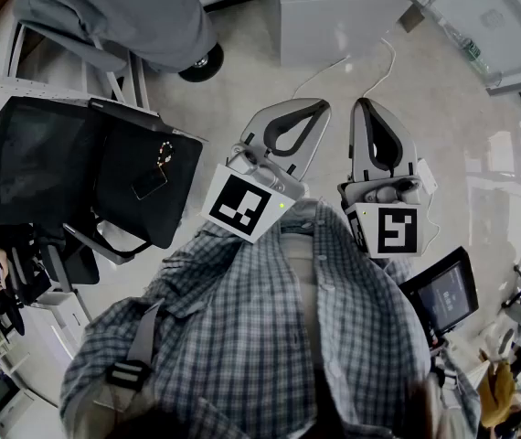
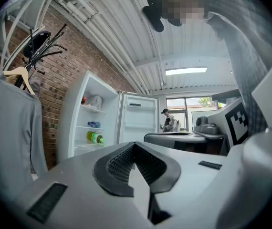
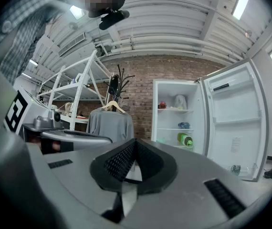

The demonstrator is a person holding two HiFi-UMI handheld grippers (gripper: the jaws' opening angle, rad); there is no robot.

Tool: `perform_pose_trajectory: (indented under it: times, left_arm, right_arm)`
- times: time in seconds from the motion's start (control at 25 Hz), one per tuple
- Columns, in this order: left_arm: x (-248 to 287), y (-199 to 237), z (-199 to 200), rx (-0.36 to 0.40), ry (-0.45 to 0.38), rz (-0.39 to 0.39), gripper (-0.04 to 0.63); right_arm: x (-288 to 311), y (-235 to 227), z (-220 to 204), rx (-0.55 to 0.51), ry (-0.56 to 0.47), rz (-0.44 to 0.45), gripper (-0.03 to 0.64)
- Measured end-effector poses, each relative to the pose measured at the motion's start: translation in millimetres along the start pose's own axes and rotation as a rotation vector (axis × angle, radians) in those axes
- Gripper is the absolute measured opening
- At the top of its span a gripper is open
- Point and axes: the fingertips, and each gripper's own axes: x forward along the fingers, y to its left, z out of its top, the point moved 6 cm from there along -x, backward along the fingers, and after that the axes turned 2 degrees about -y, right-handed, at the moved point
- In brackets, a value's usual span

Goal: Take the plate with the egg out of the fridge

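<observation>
Left claw (image 2: pixel 135 144) and right claw (image 3: pixel 136 141) are pressed together, empty. Approach the open fridge (image 1: pixel 334 26) at one o'clock squarely; spread a claw only near the plate's rim.

A button-up shirt (image 1: pixel 270 337) in a blue-grey and white check is worn, and a grey webbing strap (image 1: pixel 142 337) with a black plastic buckle (image 1: pixel 125 374) is seen on its left side. The left gripper (image 1: pixel 319 108) and the right gripper (image 1: pixel 368 106) are cased in light grey plastic, each jaw lined in black. In the gripper views these black pads (image 2: pixel 119 163) are shown finely ribbed, and dark rectangular slots (image 2: pixel 47 202) are set into the grey shells. A white cube (image 1: pixel 240 207) printed with black square markers is carried on the left gripper, a like cube (image 1: pixel 396 230) on the right, and a small green light (image 1: pixel 281 206) is lit beside the former
</observation>
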Motion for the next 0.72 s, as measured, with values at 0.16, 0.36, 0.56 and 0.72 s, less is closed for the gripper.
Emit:
perform_pose_trajectory:
  times: [0.16,0.36,0.56,0.72]
  left_arm:
    - [1,1,1,0.002,-0.001,-0.002,0.006]
    - [1,0,0,0.001,-0.006,-0.004,0.006]
    - [-5,2,1,-0.002,-0.007,-0.001,0.006]
    - [-11,3,1,-0.004,-0.01,-0.002,0.006]
  right_arm:
    - [1,0,3,-0.005,-0.001,0.002,0.005]
    - [-2,-1,-3,-0.02,0.01,0.013,0.005]
    - [-3,5,2,-0.009,-0.002,0.008,0.005]
    - [-3,11,4,-0.002,-0.003,-0.008,0.006]
